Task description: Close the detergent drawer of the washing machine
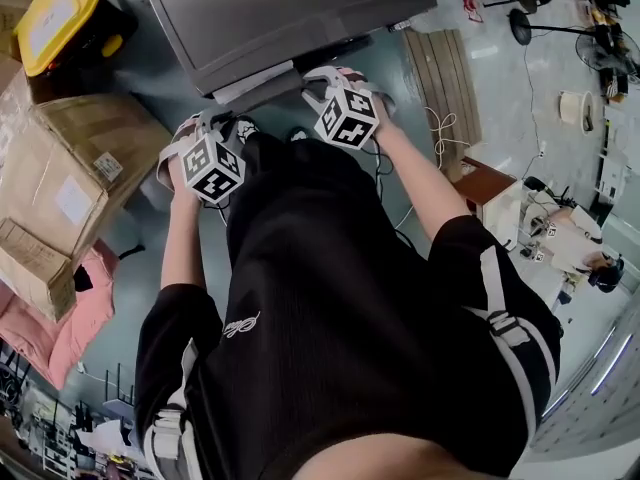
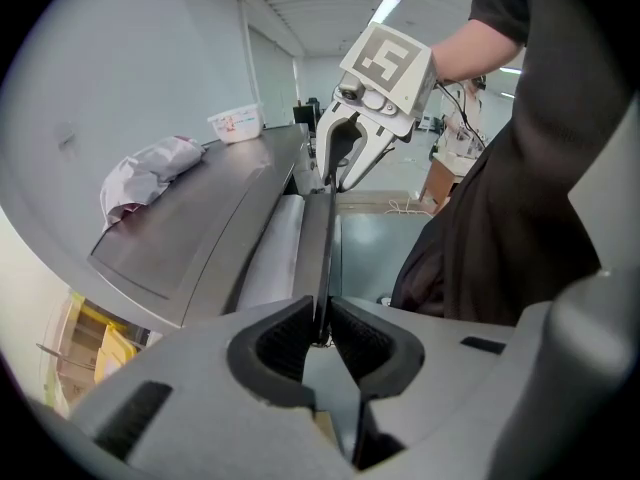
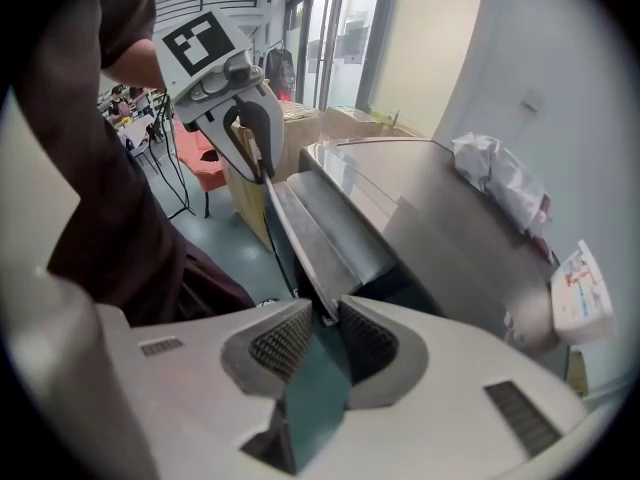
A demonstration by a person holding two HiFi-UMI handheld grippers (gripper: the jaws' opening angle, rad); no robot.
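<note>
Firstly, my left gripper [image 2: 318,333]: the jaws are closed to a narrow slot and pinch the thin front edge of the detergent drawer [image 2: 318,238], with the ribbed pads [image 2: 283,336] against either face of it.

My right gripper [image 3: 325,320] sits at the other end of the same edge. Its jaws stand a little apart. The edge lies between them, but I see neither side pressing on it, so I record this one as spread about the edge rather than clamped.

Both tools point steeply down, one at each side of my body, with their marker cubes facing up in the head view.

The drawer is out. It projects from the front of the washing machine [image 1: 270,8] toward me, just below the grey top, and runs as one long strip from one gripper to the other.

On the machine's top lie a crumpled wrapper [image 2: 150,173] and, further along, a white tub [image 2: 235,123]. Both are well apart from the drawer.

Beyond, on the teal floor [image 1: 160,68] at my left, stand cardboard boxes [image 1: 60,178], with a yellow-lidded case [image 1: 60,18] behind them and a pink cloth [image 1: 60,318] beside them.
</note>
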